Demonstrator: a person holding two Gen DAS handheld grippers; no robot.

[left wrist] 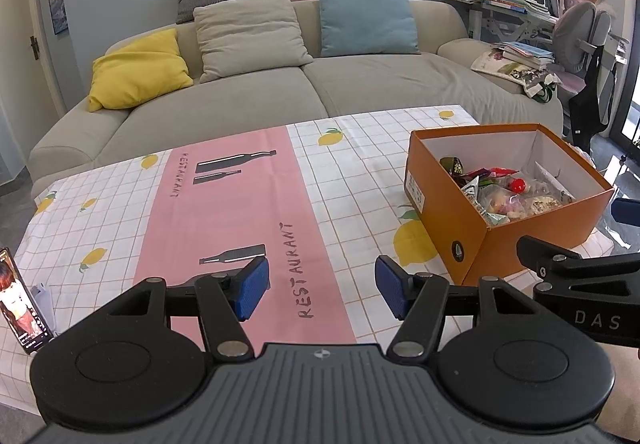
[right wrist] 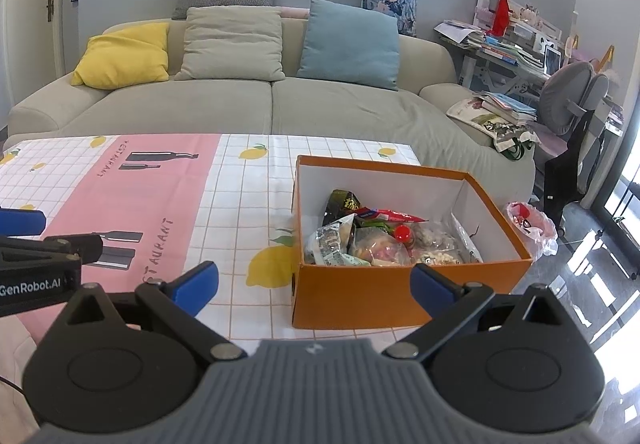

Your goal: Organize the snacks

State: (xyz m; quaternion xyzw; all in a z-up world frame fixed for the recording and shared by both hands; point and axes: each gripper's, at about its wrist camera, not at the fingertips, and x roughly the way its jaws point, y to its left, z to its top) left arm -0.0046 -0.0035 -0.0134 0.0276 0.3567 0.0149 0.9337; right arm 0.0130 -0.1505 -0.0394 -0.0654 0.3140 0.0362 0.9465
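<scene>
Left gripper (left wrist: 321,290): sitting at the bottom of the left wrist view, its blue pads (left wrist: 253,287) standing apart and released, nothing lying between them, only the cloth showing below.
Right gripper (right wrist: 314,286): filling the bottom of the right wrist view, jaws spread wide and released, the near wall of the box showing in the gap without touching either pad.
Tablecloth (left wrist: 120,212): covering the table, showing a white grid with yellow lemons and a pink band carrying bottle shapes and the word RESTAURANT.
Orange box (right wrist: 360,296): standing open on the cloth, at centre right of the right wrist view and at the right side of the left wrist view.
Snacks (right wrist: 380,240): lying heaped inside the box against its near wall, showing mixed crinkled packets, a dark bag, a red wrapper and a round red piece.
Phone (left wrist: 20,304): leaning at the lower left edge of the left wrist view only, its screen glowing.
Pink bag (right wrist: 532,224): sitting on the floor past the box, showing in the right wrist view only.
Sofa (left wrist: 360,84): stretching behind the table, carrying yellow, beige and blue cushions.
Desk (right wrist: 504,48): standing at upper right, holding piled books and papers, a grey chair beside it.
</scene>
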